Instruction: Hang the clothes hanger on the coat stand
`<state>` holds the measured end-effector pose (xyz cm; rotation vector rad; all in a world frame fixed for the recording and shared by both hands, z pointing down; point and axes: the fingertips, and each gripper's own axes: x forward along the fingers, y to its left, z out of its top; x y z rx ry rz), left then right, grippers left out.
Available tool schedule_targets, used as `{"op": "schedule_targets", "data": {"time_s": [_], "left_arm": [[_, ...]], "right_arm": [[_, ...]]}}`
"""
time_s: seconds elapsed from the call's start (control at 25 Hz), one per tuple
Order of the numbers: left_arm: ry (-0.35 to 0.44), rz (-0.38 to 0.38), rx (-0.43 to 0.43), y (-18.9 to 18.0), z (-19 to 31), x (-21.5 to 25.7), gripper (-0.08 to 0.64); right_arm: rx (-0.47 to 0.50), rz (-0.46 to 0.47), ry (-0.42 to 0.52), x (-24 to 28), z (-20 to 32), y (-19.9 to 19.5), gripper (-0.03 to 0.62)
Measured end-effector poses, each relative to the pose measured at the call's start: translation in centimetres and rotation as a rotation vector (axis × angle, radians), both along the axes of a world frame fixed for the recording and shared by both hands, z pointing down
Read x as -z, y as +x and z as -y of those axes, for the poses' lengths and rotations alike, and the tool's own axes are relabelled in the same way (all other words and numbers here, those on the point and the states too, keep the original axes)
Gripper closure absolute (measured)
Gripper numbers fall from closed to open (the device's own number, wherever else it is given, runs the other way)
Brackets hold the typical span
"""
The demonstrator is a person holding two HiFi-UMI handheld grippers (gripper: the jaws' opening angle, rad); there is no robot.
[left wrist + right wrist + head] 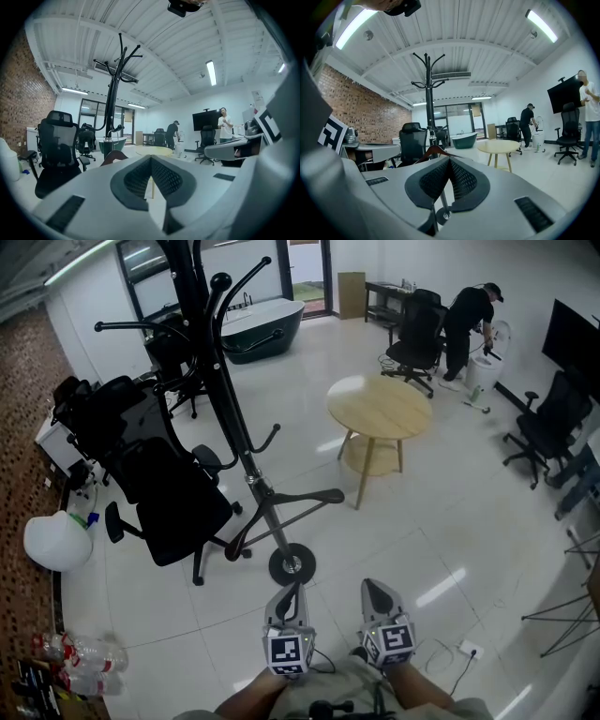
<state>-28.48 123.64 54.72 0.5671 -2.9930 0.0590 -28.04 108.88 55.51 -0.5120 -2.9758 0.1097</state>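
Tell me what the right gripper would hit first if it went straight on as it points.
Most likely the coat stand: its pole rises almost dead ahead of the right gripper, by the hanger. Depth is hard to judge.

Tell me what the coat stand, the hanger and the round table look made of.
Coat stand: likely black-painted metal, thin tubes with glints.
Hanger: seemingly dark reddish-brown wood, smooth.
Round table: pale wood or veneer, matte, with a faint sheen.

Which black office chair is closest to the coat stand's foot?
The chair immediately left of the coat stand, beside its round base; the others stand farther off.
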Motion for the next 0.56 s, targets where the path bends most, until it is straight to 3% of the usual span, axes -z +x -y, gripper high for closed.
{"op": "schedule_targets", "data": {"time_s": [0.56], "left_arm": [[-0.005,-0.002,-0.003,-0.11,-0.5,-0.18,0.543]], "right_arm": [[0.0,-0.021,-0.02,-0.01,-0.54,0.0,0.592]]}}
